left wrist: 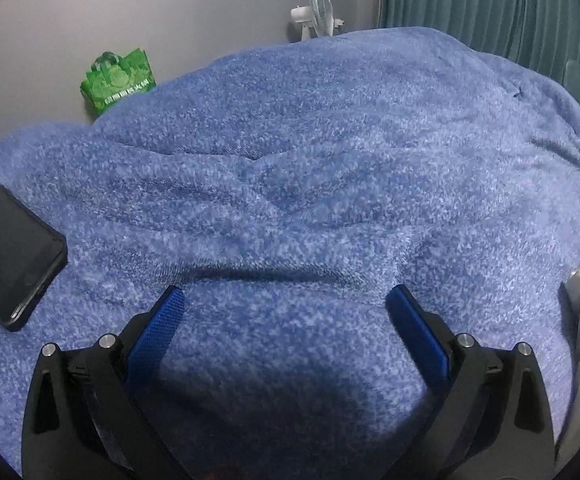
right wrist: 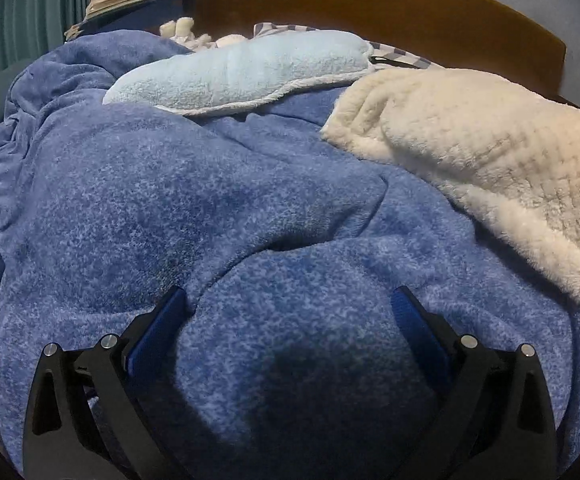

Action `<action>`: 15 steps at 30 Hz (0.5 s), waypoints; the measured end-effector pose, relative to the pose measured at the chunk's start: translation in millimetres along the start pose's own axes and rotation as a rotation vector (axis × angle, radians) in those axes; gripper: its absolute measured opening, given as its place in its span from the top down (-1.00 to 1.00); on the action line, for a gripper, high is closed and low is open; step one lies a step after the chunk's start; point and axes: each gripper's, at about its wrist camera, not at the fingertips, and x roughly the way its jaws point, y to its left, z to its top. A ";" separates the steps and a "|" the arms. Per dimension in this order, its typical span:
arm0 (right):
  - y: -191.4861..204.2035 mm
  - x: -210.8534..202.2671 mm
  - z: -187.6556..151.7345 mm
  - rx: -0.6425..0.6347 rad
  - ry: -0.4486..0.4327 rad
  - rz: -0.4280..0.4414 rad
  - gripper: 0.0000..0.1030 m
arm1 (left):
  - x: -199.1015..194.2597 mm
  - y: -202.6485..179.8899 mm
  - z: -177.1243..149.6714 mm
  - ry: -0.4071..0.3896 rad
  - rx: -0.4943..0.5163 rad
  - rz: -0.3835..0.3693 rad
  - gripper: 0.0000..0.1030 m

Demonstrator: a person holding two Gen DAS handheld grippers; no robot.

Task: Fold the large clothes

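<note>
A large blue fleece cloth (left wrist: pixel 310 160) lies rumpled over the bed and fills most of the left wrist view; it also fills the right wrist view (right wrist: pixel 150 184). My left gripper (left wrist: pixel 286 296) is open, its blue pads spread wide just above a fold edge of the fleece. My right gripper (right wrist: pixel 290 300) is open too, jaws wide over a rounded fold of the same fleece. Neither holds anything.
A black phone (left wrist: pixel 10 256) lies on the fleece at the left. A green bag (left wrist: pixel 120 80) and a white fan (left wrist: pixel 318 12) stand by the wall. A light blue pillow (right wrist: pixel 242 72), a cream fluffy blanket (right wrist: pixel 490 152) and a wooden headboard (right wrist: pixel 390 8) are beyond.
</note>
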 end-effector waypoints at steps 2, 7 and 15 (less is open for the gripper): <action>-0.7 1.7 0.9 -0.001 0.001 -0.003 -0.89 | -2.0 -3.5 -0.3 0.019 0.010 0.008 -0.88; 4.2 -8.6 -5.9 -0.005 -0.002 -0.005 -0.89 | -3.4 -1.7 0.7 0.024 0.009 0.002 -0.88; 1.1 -2.4 -2.9 -0.004 -0.002 -0.006 -0.89 | -3.5 -3.5 1.5 0.026 0.012 0.007 -0.88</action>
